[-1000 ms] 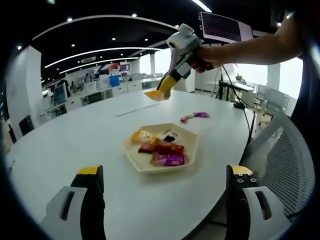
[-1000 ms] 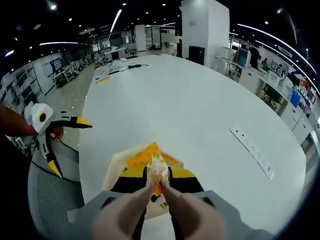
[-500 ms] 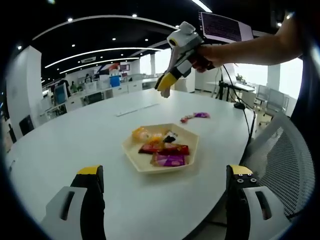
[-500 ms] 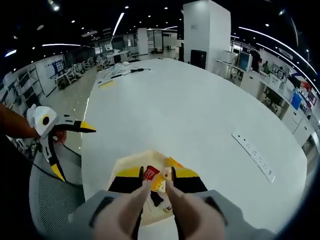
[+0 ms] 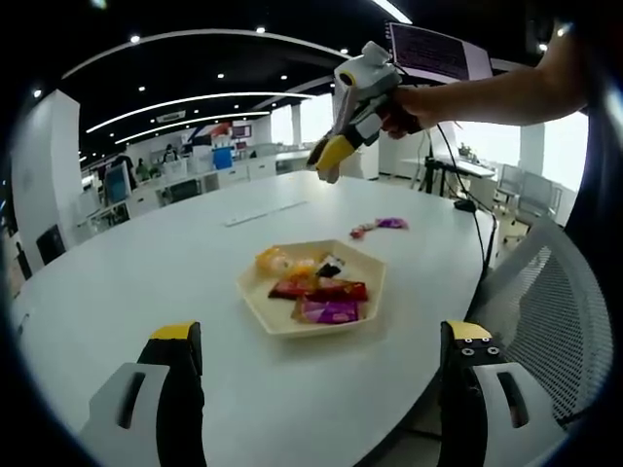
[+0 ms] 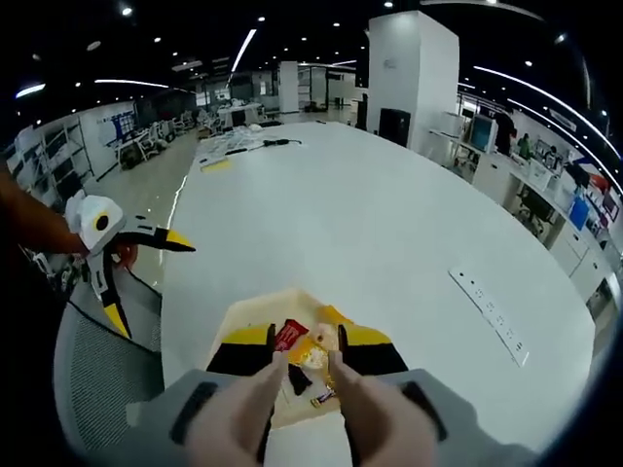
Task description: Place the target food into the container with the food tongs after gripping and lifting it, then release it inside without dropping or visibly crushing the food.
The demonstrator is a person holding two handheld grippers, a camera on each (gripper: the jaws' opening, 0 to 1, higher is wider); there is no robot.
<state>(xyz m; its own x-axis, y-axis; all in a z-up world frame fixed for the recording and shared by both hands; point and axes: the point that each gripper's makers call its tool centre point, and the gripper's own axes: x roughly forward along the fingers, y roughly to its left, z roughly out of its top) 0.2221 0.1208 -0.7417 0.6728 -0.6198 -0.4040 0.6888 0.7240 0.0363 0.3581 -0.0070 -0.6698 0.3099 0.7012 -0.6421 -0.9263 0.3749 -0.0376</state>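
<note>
Left gripper view: one hexagonal tray [image 5: 375,282] near the bench's [image 5: 146,263] near edge holds about five snack packets [image 5: 313,289]; two more packets [image 5: 380,226] lie beyond. The left tongs [image 5: 316,365] gape wide, empty.

Right gripper view: the right tongs [image 6: 306,362] hover over the tray, slightly parted, gripping nothing.

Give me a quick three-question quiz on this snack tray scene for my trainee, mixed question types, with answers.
1. True or false: the right gripper's beige tongs are holding a snack packet.
2. Where does the orange snack packet lie? A) in the beige hexagonal tray; B) on the floor; C) between the tongs.
3. Fill in: the left gripper has its jaws ____ (open or shut).

Key: 1 false; 2 A; 3 open.
</note>
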